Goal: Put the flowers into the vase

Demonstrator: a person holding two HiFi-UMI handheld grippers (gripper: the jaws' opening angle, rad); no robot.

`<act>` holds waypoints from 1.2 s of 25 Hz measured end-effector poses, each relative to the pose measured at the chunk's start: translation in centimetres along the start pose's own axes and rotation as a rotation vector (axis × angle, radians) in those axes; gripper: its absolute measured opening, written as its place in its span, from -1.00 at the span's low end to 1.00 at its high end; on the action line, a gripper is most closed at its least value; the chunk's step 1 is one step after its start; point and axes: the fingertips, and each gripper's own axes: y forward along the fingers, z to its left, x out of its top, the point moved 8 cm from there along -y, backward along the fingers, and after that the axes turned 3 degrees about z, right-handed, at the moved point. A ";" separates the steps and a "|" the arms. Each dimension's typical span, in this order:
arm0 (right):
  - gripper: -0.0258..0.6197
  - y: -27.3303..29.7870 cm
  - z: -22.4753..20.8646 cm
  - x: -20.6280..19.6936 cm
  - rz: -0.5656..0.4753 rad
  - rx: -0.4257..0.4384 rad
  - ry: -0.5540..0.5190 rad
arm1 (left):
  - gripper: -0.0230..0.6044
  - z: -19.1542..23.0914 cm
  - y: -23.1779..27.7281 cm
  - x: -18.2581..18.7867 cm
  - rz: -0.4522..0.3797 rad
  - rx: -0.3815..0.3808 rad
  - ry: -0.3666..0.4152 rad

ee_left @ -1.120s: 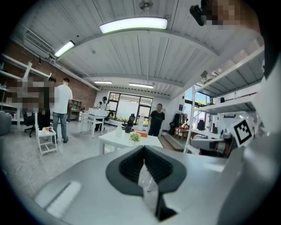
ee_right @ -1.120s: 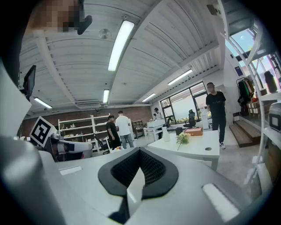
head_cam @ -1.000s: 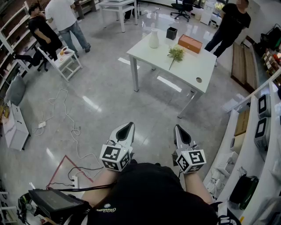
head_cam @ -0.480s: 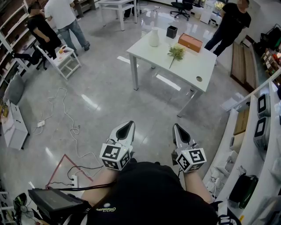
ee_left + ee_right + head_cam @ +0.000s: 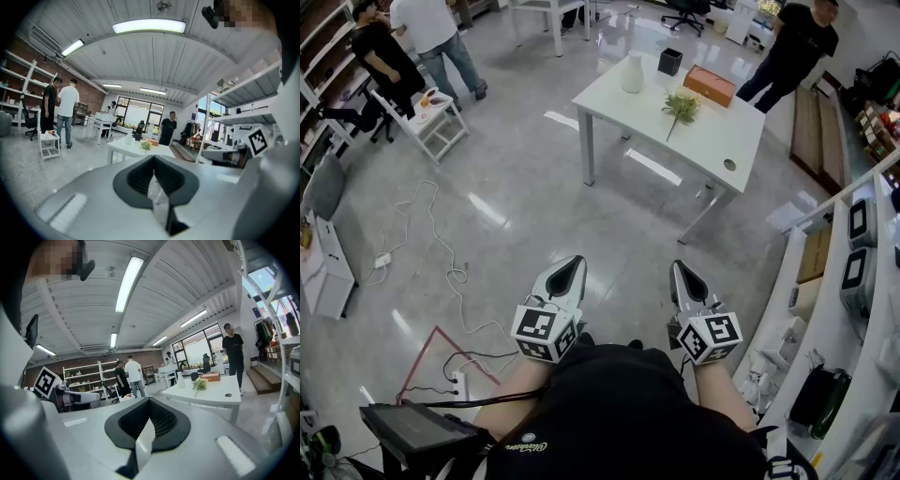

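The left gripper (image 5: 571, 268) and right gripper (image 5: 683, 275) are riding closed and empty, well apart from the table (image 5: 712, 141). The flowers (image 5: 679, 106) are lying mid-table and the vase (image 5: 632, 72) is standing by its far left edge. The sprig is looking light and crushable, so a gentle grip on the stem is probably suiting it best

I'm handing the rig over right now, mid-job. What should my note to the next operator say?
Left gripper: jaws shut, empty, held over the floor in front of the body.
Right gripper: the same.
Flowers: lying flat on the white table, well ahead of both grippers.
Vase: upright near the table's far edge, apart from the flowers, with a black container and an orange box nearby.
Done: nothing yet; the flowers are untouched.
Left: walk to the table, open a gripper's jaws, grasp the stem, and stand the flowers in the vase.
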 end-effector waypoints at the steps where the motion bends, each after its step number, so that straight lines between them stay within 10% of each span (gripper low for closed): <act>1: -0.92 0.4 0.4 0.0 0.002 -0.004 -0.003 | -0.91 0.6 -0.1 -0.1 0.001 -0.002 -0.004; 18: -0.92 6.8 3.5 0.1 0.011 -0.057 -0.022 | -0.91 8.3 1.2 -0.3 0.031 -0.014 -0.031; 30: -0.92 18.3 -4.9 4.3 0.005 -0.014 -0.022 | -0.91 11.8 13.9 4.0 0.034 0.025 -0.031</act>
